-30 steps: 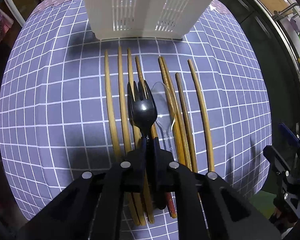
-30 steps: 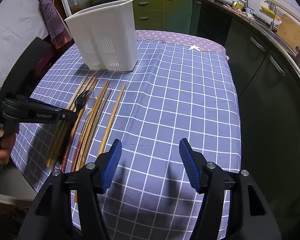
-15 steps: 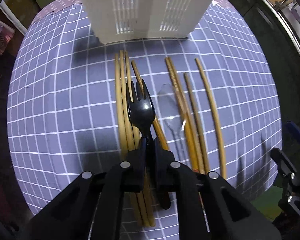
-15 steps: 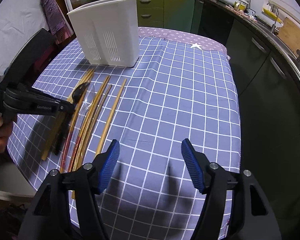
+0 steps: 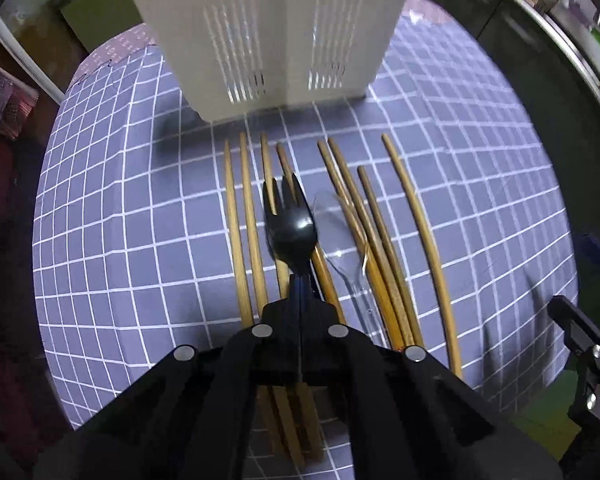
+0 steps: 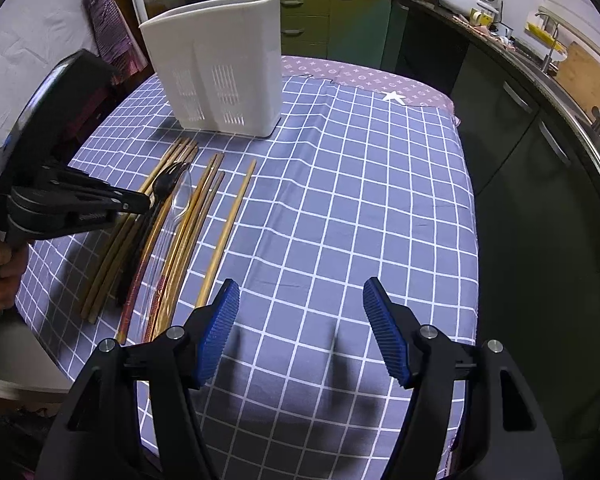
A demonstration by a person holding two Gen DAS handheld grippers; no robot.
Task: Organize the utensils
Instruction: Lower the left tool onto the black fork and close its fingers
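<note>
One utensil is in hand: left claw (image 5: pixel 300 284) is clamped tight on the neck of the black fork (image 5: pixel 290 224), tines pointing toward the white caddy (image 5: pixel 268 28), fork lifted just above the row of chopsticks (image 5: pixel 420 236) and the clear spoon (image 5: pixel 340 236) on the checked worktop (image 5: pixel 120 240); right claw (image 6: pixel 300 332) stands wide with nothing between its pads, hovering over bare cloth well apart from the pile. Risks as I read them: grip sits on a thin, slick handle, so the fork can pivot or slip out during the tilt needed to drop it into the caddy; tines could catch the caddy rim or slotted wall and tip the light box; the handle end may drag nearby chopsticks and scatter the row; clear spoon is hard to see, easy to knock or miss later.
</note>
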